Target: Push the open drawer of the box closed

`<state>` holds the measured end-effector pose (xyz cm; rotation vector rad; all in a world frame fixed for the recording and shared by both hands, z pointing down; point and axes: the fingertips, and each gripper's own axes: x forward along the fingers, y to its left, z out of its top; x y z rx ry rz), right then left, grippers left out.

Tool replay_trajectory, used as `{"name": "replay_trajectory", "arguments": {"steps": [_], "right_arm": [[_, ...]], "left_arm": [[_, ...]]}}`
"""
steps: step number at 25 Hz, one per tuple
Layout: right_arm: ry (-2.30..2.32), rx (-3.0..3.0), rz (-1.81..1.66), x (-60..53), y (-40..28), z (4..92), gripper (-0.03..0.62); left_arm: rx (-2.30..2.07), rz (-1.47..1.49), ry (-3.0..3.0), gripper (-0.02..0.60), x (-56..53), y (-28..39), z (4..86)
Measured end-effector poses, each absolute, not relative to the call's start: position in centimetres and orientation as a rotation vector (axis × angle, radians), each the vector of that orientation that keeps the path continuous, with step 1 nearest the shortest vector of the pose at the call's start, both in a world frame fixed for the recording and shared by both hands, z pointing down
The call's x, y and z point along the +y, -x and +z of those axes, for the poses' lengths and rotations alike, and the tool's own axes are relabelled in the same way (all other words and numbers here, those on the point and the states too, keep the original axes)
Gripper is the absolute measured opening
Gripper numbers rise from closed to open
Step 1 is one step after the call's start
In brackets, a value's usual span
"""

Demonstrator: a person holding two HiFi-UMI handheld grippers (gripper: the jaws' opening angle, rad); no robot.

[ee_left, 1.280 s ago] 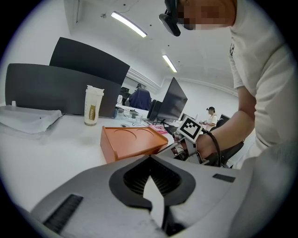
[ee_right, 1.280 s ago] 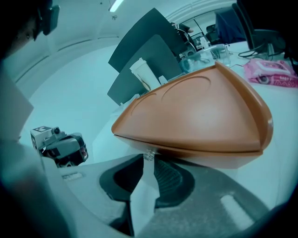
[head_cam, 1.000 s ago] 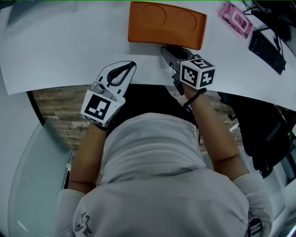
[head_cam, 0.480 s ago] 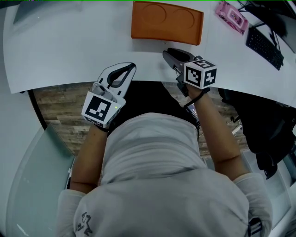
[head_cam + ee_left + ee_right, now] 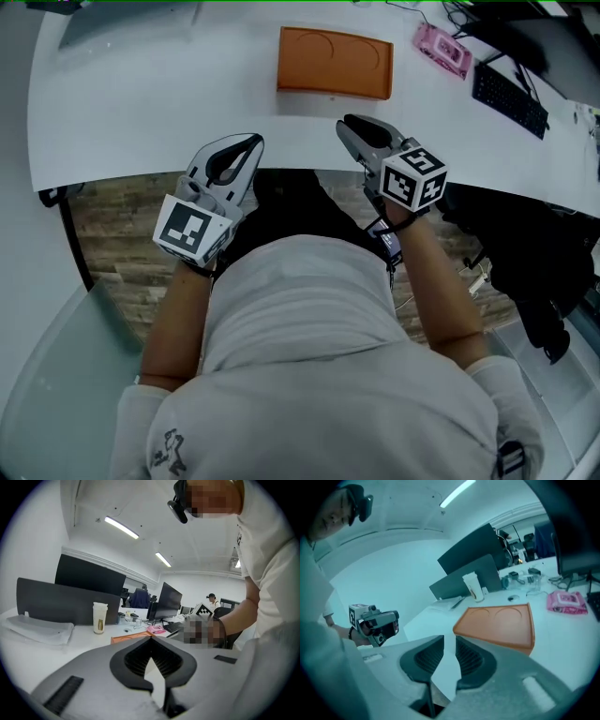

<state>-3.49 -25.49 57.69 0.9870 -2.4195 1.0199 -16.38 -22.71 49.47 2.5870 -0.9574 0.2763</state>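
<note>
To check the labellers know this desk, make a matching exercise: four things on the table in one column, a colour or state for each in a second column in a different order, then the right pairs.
Things
1. box
2. packet
3. keyboard
4. cup

Colour or state
A. black, lying flat
B. orange, with two round hollows in its top
C. pale, standing upright
D. pink, lying flat

Pairs: 1-B, 2-D, 3-A, 4-C
</note>
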Motion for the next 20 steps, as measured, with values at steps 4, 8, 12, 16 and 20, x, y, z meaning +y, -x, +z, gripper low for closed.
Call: {"name": "replay_trajectory", "arguments": {"steps": [4,8,12,16,20], "right_arm": [[-1.052,-2.515,0.833,-25.2,4.2,51.3,0.069],[-1.096,-2.602,0.624,-24.1,5.2,44.8,0.054],[-1.094,-2.653,0.403,-21.5,6.6,39.1,0.041],[-1.144,-2.683,0.211,-19.4,7.3,34.6,0.014],[-1.183,-2.714,0.116,-17.5,7.7,31.7,0.003]], "left_arm": [[-1.017,0.228,-2.644,-0.002,-22.3,18.7,44.8],[-1.045,0.195,-2.729,-0.002,-21.5,20.2,40.3],[-1.071,0.156,-2.788,-0.002,-19.8,21.5,35.7],[-1.103,0.127,-2.850,-0.002,-18.2,22.7,31.9],[-1.139,0.087,-2.873,-0.002,-16.5,23.7,29.2]]}}
